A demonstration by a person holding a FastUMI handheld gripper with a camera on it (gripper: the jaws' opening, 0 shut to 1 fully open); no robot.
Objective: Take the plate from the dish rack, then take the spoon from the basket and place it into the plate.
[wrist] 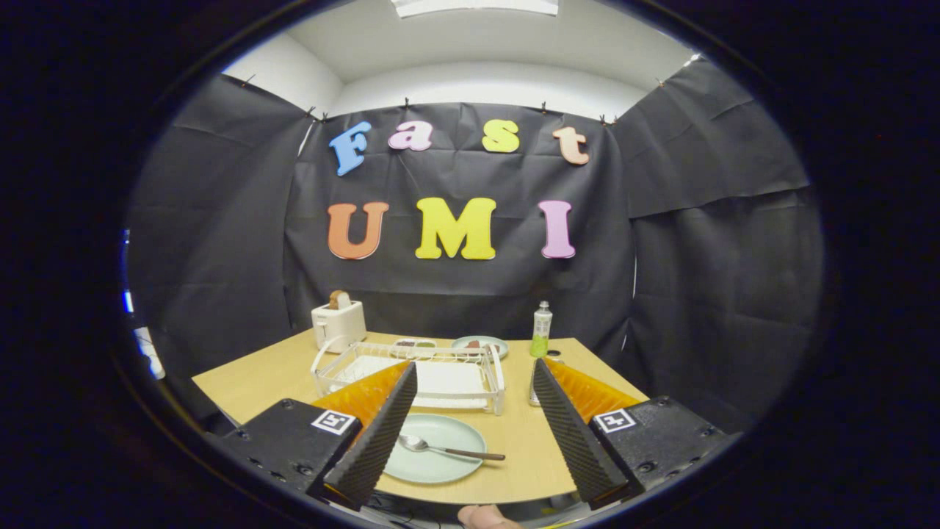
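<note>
Two fingers of the gripper (pixel 470 426) stand spread wide, pinching nothing. Between them, low on the wooden table (pixel 242 382), lies the pale green plate (pixel 440 466) with the spoon (pixel 449 449) resting across it (bowl toward the left finger, handle toward the right). Just beyond the plate sits the white dish rack (pixel 411 371). Farther back stand a white toaster (pixel 338 324), two small dishes of food (pixel 448 344) and a green bottle (pixel 541 330), the basket partly hidden by the right finger
</note>
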